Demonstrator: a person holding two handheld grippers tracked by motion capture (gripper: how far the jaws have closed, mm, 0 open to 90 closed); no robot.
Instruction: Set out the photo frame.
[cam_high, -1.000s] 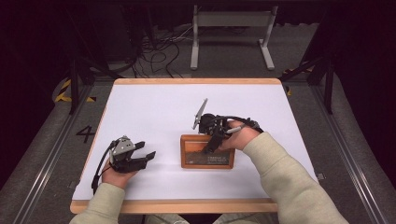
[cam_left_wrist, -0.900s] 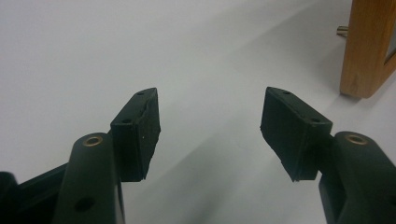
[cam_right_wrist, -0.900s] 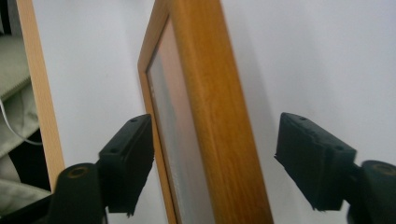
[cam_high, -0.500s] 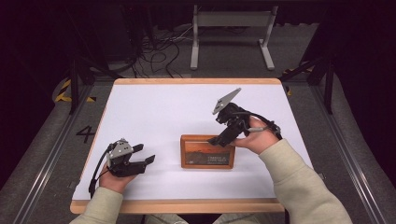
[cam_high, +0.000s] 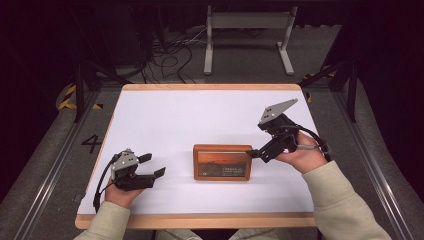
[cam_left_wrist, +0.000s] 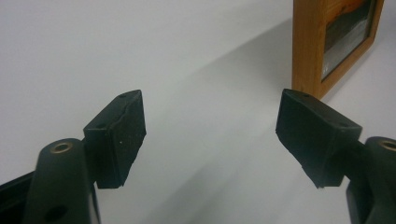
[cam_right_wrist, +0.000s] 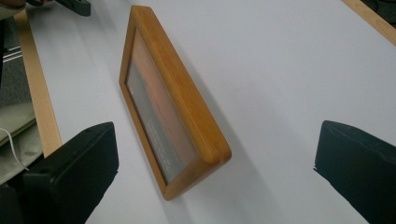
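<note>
A wooden picture frame (cam_high: 222, 162) with an orange photo stands on its long edge on the white table (cam_high: 200, 115), facing the person. My right gripper (cam_high: 257, 154) is just off the frame's right end. Its jaws have just been opening and stand wide, and the pads touch nothing. In the right gripper view, the frame (cam_right_wrist: 173, 107) lies ahead between the spread jaws of the right gripper (cam_right_wrist: 218, 140). My left gripper (cam_high: 154, 165) rests near the table's front left, apart from the frame. Its jaws have also just been opening, with nothing between them (cam_left_wrist: 210, 135). The frame's edge (cam_left_wrist: 322, 46) shows far ahead.
The table's wooden rim (cam_high: 200, 220) runs along the front edge. A metal stand (cam_high: 247, 30) and cables (cam_high: 170, 55) lie on the floor beyond the far edge. The person's sleeves (cam_high: 345, 210) come in from below.
The right gripper has drawn back to the right from over the frame, and its jaws have spread. The left gripper's jaws have widened a little. The frame has stayed in place.
</note>
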